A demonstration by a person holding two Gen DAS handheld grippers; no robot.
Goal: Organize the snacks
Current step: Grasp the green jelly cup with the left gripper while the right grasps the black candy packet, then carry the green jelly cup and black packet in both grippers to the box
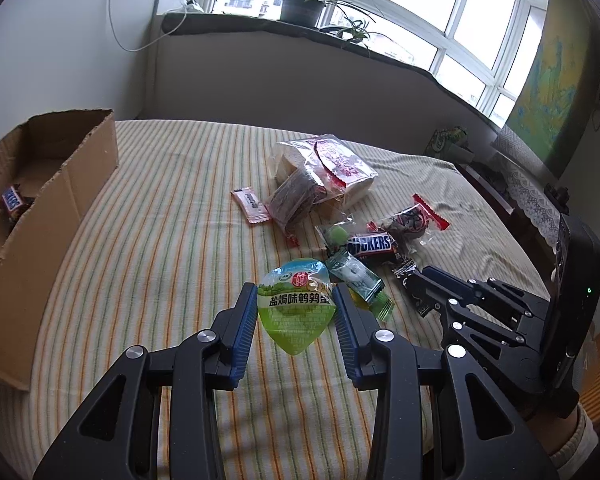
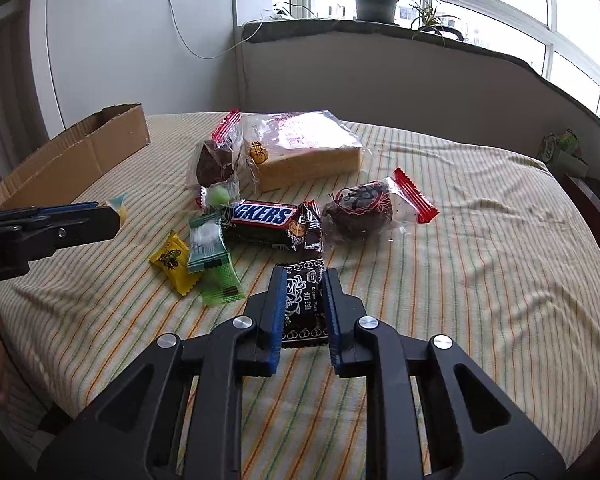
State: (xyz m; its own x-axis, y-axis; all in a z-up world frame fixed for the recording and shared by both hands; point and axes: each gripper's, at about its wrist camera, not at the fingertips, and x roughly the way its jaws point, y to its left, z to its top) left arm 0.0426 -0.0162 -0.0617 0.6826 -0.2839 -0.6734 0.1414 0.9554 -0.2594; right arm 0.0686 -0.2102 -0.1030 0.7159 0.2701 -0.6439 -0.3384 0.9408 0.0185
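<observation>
A bed covered with a striped cloth holds a scatter of wrapped snacks; a window with potted plants runs behind it. The left gripper is clamped on a green teardrop-shaped egg pack, its blue pads pressing both sides of the pack, which hangs above the cloth. The right gripper is closed on a black patterned sachet, pinched between its blue pads; part of the sachet sticks out ahead of the fingertips. Just beyond the grippers lies the pile: a Snickers bar in the middle, a teal candy, a yellow candy and a green candy beside it, a dark cake in a red-edged wrapper to the right, and a bagged sponge cake further back. An open cardboard box stands at the left edge of the bed, well apart from the pile; another Snickers bar lies inside it.
</observation>
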